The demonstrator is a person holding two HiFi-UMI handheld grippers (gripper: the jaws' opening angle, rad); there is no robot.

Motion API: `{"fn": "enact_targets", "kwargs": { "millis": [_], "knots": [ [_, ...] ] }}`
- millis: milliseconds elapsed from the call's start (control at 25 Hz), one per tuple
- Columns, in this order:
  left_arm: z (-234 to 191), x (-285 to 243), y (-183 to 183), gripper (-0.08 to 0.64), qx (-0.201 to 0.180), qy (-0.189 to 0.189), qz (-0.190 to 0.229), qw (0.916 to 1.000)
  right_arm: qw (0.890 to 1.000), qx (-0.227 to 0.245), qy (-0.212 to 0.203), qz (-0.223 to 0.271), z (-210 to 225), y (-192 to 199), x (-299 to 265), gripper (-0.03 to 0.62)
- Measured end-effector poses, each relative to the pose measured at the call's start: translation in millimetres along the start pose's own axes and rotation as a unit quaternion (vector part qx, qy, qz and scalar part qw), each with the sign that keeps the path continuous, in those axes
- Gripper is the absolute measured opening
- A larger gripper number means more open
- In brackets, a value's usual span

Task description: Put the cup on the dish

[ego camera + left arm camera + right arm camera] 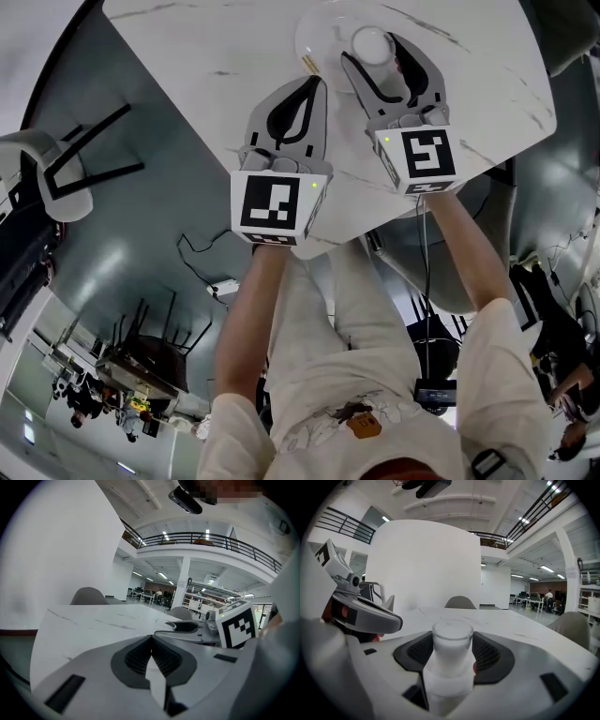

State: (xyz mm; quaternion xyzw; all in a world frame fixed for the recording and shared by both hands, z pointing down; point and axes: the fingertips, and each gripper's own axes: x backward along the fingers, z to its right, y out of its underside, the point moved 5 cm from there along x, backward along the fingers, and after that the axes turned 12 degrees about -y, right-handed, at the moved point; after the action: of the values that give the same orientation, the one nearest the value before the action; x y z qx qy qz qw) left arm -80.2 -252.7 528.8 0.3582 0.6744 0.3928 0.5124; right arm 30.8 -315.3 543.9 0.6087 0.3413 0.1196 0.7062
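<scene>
A small frosted white cup (372,44) is clamped between the jaws of my right gripper (371,51), which is shut on it. In the right gripper view the cup (451,644) stands upright between the dark pads. It hangs over a clear glass dish (314,33) on the white marble table (216,47); whether it touches the dish I cannot tell. My left gripper (312,84) is just left of the right one, beside the dish. Its jaws are shut (151,641) with nothing between them.
The round table's near edge (356,220) runs under both marker cubes. A white chair (37,178) stands on the floor at the left. Grey chairs (460,603) sit at the table's far side. The right gripper (187,627) shows beside the left one.
</scene>
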Motion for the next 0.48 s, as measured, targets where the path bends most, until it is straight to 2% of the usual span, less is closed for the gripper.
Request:
{"fn": "enact_targets", "kwargs": {
  "millis": [240,480],
  "knots": [
    [1.3,4.4,-2.6,0.002,-0.006,0.005,-0.002,1.0,1.0,0.011,-0.009,-0.006,0.9,-1.3,-3.4,0.262],
    [-2.6,9.6,-3.1,0.002,-0.005,0.006,-0.004,1.0,1.0,-0.013,-0.008,-0.016,0.0,3.1,-1.7,0.262]
  ]
}}
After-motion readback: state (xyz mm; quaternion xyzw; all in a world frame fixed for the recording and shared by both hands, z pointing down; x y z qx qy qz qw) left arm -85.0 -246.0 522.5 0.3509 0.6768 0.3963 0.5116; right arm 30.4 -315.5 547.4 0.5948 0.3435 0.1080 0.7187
